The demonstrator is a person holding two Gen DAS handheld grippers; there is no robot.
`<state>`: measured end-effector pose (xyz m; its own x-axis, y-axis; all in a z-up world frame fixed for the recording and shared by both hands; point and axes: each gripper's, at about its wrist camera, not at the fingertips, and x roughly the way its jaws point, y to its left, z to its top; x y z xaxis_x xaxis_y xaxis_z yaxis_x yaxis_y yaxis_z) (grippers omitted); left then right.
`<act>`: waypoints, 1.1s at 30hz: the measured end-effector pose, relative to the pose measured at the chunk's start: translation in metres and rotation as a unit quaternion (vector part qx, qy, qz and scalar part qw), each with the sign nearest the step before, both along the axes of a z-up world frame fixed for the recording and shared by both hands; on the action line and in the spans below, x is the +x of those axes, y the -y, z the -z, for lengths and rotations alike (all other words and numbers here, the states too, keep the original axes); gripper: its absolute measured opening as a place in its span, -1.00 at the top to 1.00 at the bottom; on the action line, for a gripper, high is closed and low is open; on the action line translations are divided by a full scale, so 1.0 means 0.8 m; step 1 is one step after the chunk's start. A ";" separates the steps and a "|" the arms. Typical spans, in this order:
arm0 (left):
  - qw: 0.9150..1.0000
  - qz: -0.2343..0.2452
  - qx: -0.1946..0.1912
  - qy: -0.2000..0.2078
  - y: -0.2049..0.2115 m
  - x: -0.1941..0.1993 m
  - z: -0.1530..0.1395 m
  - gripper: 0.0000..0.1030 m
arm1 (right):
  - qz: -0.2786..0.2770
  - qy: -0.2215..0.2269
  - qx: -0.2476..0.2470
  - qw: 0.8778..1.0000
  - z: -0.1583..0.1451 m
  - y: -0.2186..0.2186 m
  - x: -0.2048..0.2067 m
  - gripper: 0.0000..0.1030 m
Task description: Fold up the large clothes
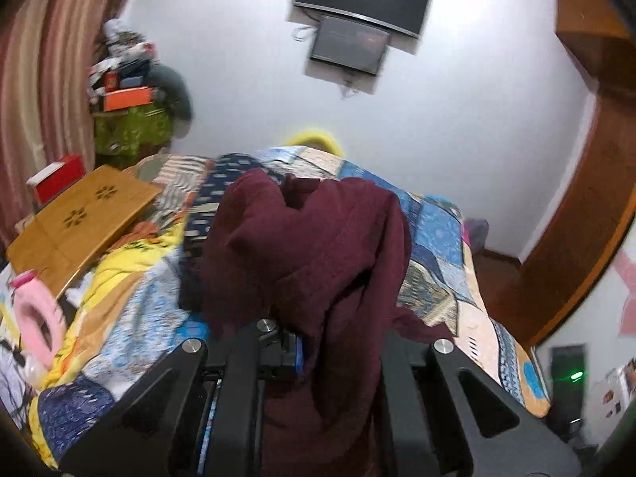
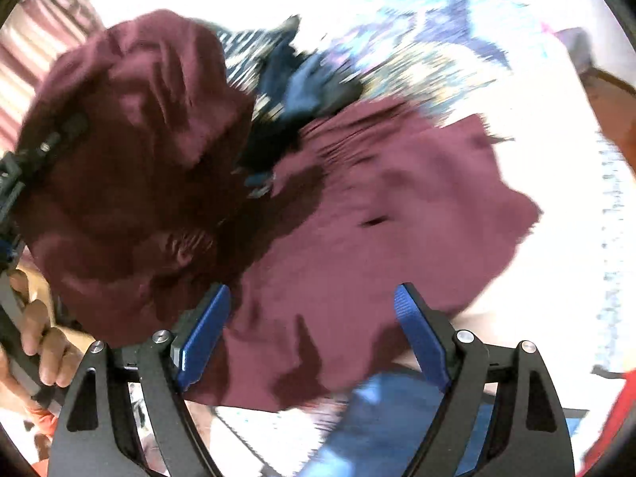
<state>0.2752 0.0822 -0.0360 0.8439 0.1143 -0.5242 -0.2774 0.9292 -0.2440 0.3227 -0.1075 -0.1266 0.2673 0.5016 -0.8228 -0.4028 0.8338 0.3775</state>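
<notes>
You see a maroon garment (image 1: 318, 246) of soft, matt knit cloth over a printed cotton patchwork quilt (image 1: 437, 230). A lap desk (image 1: 79, 218) shows smooth pale wood. Your right gripper (image 2: 314, 334) has ribbed blue plastic pads (image 2: 417, 338) on matt black arms with shiny metal bolts.

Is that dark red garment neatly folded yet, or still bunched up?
Still bunched. The maroon garment hangs in a rumpled heap from the shut left gripper, part spread on the patchwork quilt.
</notes>
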 end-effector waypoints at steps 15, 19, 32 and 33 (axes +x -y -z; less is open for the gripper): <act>0.967 0.195 0.014 -0.162 0.183 0.092 0.111 0.51 | 0.124 0.058 -0.065 0.989 -0.037 0.133 -0.008 -0.60; 0.957 0.238 -0.005 -0.165 0.184 0.075 0.107 -0.20 | 0.123 0.066 -0.059 0.988 -0.051 0.135 -0.022 -0.59; 0.980 0.168 0.078 -0.067 0.086 -0.005 0.033 -0.73 | 0.076 0.098 -0.051 0.991 -0.070 0.081 -0.023 -0.59; 0.982 0.155 0.087 -0.063 0.074 -0.008 0.033 -0.80 | 0.071 0.101 -0.050 0.991 -0.073 0.073 -0.021 -0.59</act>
